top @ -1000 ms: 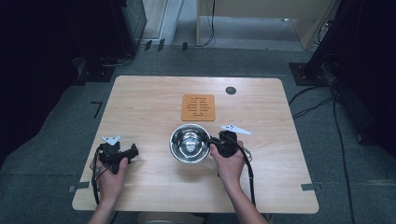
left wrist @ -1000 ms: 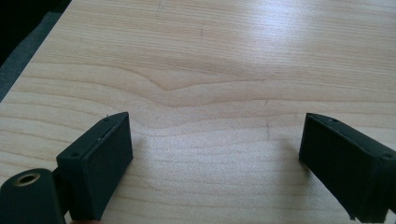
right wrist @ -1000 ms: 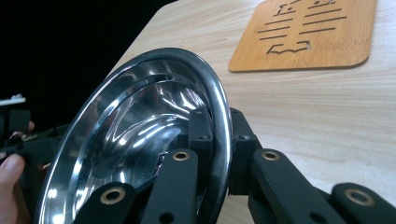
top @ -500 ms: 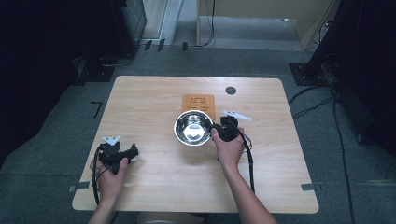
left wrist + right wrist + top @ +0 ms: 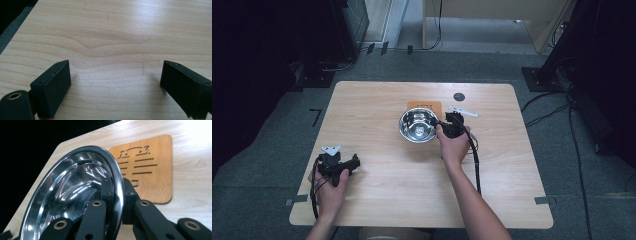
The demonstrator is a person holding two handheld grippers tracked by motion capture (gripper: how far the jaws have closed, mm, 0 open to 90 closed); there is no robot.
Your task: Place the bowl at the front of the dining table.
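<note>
Right tool [image 5: 447, 123] clenched on the rim of a steel bowl [image 5: 417, 125], one jaw inside the wall and one outside, as the right gripper view [image 5: 115, 202] shows. The bowl [image 5: 72, 192] sits toward the middle of the wooden bench [image 5: 377, 100], its far edge overlapping a slotted wooden trivet [image 5: 424, 104]; whether it is lifted clear of the wood or dragging on it cannot be told from above. In the right gripper view the trivet [image 5: 150, 165] lies just beyond the bowl.

Left tool [image 5: 337, 164] released, jaws wide apart over bare bench [image 5: 112, 37], well away from the bowl and holding nothing.

The likely trouble lies in the grip itself: a thin, polished rim pinched at a single point on one side. The bowl's weight hangs off that pinch, so it could pivot between the jaws, tip, or slide out if the hand turns or moves sharply. If the aim is to seat the bowl on the trivet, setting it down half on and half off would leave it rocking, and a low bowl could push the trivet along the bench.
</note>
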